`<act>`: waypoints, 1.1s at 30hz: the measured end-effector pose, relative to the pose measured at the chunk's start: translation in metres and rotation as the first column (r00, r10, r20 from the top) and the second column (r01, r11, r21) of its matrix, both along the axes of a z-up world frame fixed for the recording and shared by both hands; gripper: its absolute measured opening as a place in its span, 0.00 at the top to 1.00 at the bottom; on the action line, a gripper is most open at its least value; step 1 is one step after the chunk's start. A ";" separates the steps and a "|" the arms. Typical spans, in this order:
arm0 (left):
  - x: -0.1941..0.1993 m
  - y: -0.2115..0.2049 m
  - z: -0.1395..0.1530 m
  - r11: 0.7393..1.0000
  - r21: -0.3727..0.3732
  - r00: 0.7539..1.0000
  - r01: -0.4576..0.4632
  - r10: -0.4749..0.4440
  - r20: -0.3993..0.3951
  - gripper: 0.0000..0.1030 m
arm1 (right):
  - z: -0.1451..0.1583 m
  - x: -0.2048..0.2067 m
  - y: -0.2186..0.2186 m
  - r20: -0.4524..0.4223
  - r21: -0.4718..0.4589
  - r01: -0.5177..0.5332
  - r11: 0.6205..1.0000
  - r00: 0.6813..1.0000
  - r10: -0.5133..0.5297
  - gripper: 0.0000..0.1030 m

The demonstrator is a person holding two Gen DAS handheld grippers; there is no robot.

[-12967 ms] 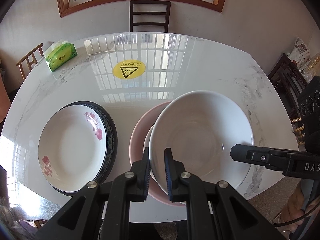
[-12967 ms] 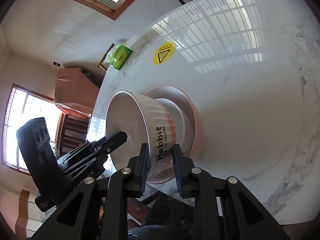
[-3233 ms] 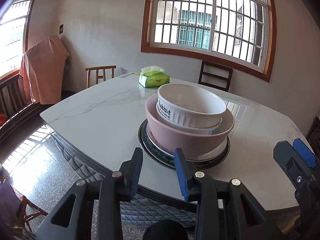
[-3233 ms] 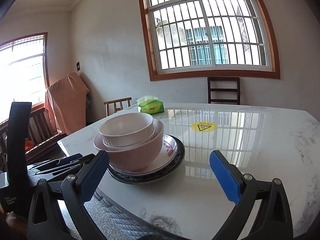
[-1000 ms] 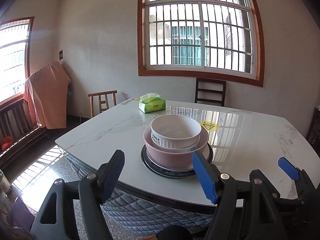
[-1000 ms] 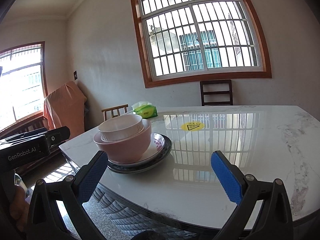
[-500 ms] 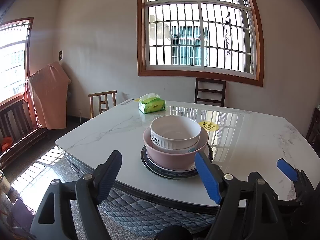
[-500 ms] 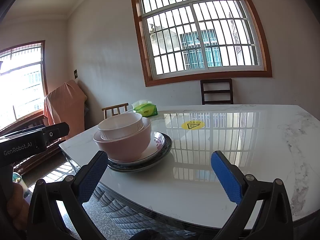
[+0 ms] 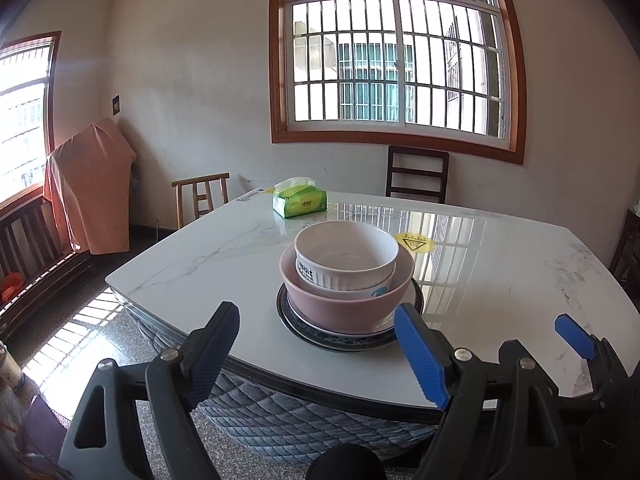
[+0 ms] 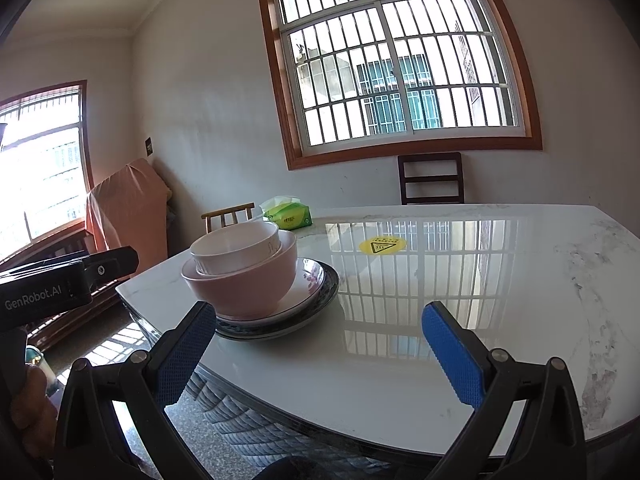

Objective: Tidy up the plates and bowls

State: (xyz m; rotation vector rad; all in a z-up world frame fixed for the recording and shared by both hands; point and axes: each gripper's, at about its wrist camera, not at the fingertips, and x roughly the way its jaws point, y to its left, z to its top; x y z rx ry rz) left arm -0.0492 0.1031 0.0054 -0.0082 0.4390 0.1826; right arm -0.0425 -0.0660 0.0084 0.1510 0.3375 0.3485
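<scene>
A white ribbed bowl [image 9: 346, 256] sits inside a pink bowl [image 9: 344, 304], which stands on a white flowered plate [image 10: 308, 284] on a dark-rimmed plate [image 9: 348, 342], near the front edge of the marble table [image 9: 500, 280]. The stack also shows in the right wrist view, with the white bowl [image 10: 236, 250] in the pink bowl [image 10: 244, 284]. My left gripper [image 9: 320, 354] is open and empty, held back off the table in front of the stack. My right gripper [image 10: 316, 354] is open and empty, to the right of the stack.
A green tissue pack [image 9: 300, 202] lies at the table's far left. A yellow warning sticker [image 9: 414, 245] is behind the stack. Wooden chairs [image 9: 416, 176] stand around the table. A cloth-covered object [image 9: 90, 188] stands by the left wall.
Both grippers are slightly closer to the stack than half a second ago. Both are still open; the stack has not moved.
</scene>
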 end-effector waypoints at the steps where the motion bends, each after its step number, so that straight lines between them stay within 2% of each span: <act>1: 0.000 0.000 0.000 1.000 -0.003 1.000 0.000 0.000 0.002 0.21 | 0.000 0.000 0.000 -0.001 0.001 0.002 1.000 1.000 -0.002 0.01; 10: 0.001 0.003 -0.001 1.000 -0.009 1.000 -0.015 0.015 -0.002 0.21 | -0.001 -0.001 0.000 -0.011 0.004 0.007 1.000 1.000 -0.007 0.01; 15: 0.005 0.000 -0.003 1.000 0.012 1.000 -0.008 0.008 -0.017 0.21 | 0.000 -0.001 -0.001 -0.011 0.003 0.011 1.000 1.000 -0.011 0.01; 18: 0.008 -0.002 -0.005 1.000 0.014 0.999 0.015 -0.015 -0.033 0.15 | 0.000 -0.001 -0.003 -0.011 0.001 0.017 1.000 1.000 -0.017 0.01; 22: 0.018 -0.007 -0.014 0.995 0.086 0.995 -0.057 0.064 -0.079 0.14 | 0.001 0.004 -0.012 -0.019 -0.002 0.029 1.000 0.999 -0.029 0.01; 25: 0.023 -0.005 -0.019 0.995 0.085 0.993 -0.056 0.064 -0.095 0.14 | 0.001 0.021 -0.030 -0.075 -0.009 0.030 0.999 0.997 -0.031 0.01; 27: 0.027 -0.002 -0.021 0.995 0.076 0.991 -0.065 0.073 -0.110 0.14 | 0.001 0.041 -0.048 -0.113 -0.049 0.069 0.996 0.991 -0.074 0.01; 28: 0.029 0.001 -0.021 0.996 0.062 0.990 -0.067 0.074 -0.116 0.14 | -0.001 0.055 -0.057 -0.144 -0.098 0.091 0.991 0.984 -0.105 0.01; 30: 0.032 0.005 -0.022 0.995 0.053 0.988 -0.083 0.089 -0.125 0.14 | -0.006 0.086 -0.078 -0.226 -0.214 0.138 0.967 0.956 -0.187 0.01; 33: 0.038 0.012 -0.024 0.995 0.033 0.984 -0.095 0.099 -0.146 0.14 | -0.017 0.127 -0.120 -0.300 -0.289 0.204 0.935 0.908 -0.291 0.01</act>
